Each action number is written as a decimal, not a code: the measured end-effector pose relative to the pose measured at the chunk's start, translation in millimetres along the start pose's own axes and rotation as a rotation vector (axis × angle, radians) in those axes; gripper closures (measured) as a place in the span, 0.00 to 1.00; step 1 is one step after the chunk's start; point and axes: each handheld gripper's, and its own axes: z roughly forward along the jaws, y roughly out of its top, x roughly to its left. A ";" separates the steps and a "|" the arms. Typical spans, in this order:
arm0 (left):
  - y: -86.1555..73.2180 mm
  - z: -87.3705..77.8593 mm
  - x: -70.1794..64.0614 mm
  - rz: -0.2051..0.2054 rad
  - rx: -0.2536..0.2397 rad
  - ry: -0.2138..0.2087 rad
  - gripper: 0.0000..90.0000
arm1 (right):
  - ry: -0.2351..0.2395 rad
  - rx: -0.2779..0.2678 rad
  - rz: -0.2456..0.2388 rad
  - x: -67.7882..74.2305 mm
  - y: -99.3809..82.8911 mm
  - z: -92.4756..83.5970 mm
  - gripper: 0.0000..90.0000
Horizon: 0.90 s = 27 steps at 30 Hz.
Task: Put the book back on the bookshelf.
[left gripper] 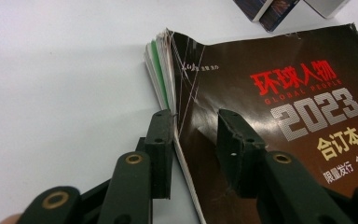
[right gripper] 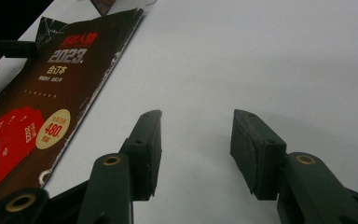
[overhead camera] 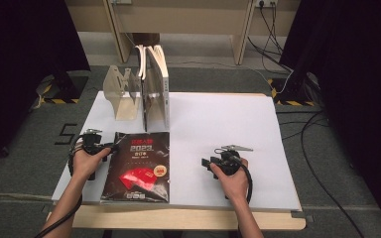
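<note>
A thick dark magazine-style book [overhead camera: 139, 166] with red and white print lies flat at the front left of the white table top [overhead camera: 228, 124]. My left gripper [overhead camera: 110, 146] is at its upper left corner. In the left gripper view the jaws [left gripper: 196, 116] straddle the book's [left gripper: 284, 93] left edge: one jaw rests against the fanned page edges and the other stands over the cover, with a gap still showing. My right gripper [overhead camera: 206, 162] hovers over bare table to the right of the book. Its jaws [right gripper: 198, 116] are open and hold nothing; the book [right gripper: 51, 93] lies off to its left.
Several books [overhead camera: 156, 84] stand upright at the back of the table, next to a clear acrylic bookend [overhead camera: 121, 91]. Cables [overhead camera: 307, 148] trail on the floor at the right. The wooden table edge [overhead camera: 188, 218] runs along the front.
</note>
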 end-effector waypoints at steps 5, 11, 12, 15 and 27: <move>-2.6 -1.4 -5.4 0.009 0.007 -0.006 0.73 | 0.004 0.002 -0.002 2.4 1.7 2.1 0.60; -6.3 -2.9 -16.4 0.020 0.022 -0.012 0.74 | 0.003 0.010 -0.011 5.5 3.9 5.2 0.60; -7.0 -3.4 -18.1 0.021 0.026 -0.015 0.74 | 0.004 0.013 -0.005 6.5 4.2 5.4 0.60; -9.7 -5.0 -23.5 0.019 0.034 -0.029 0.74 | 0.002 0.015 -0.008 7.8 5.3 6.6 0.60; -21.3 -10.7 -47.4 0.019 0.064 -0.083 0.72 | -0.031 0.040 0.007 13.8 12.3 13.6 0.61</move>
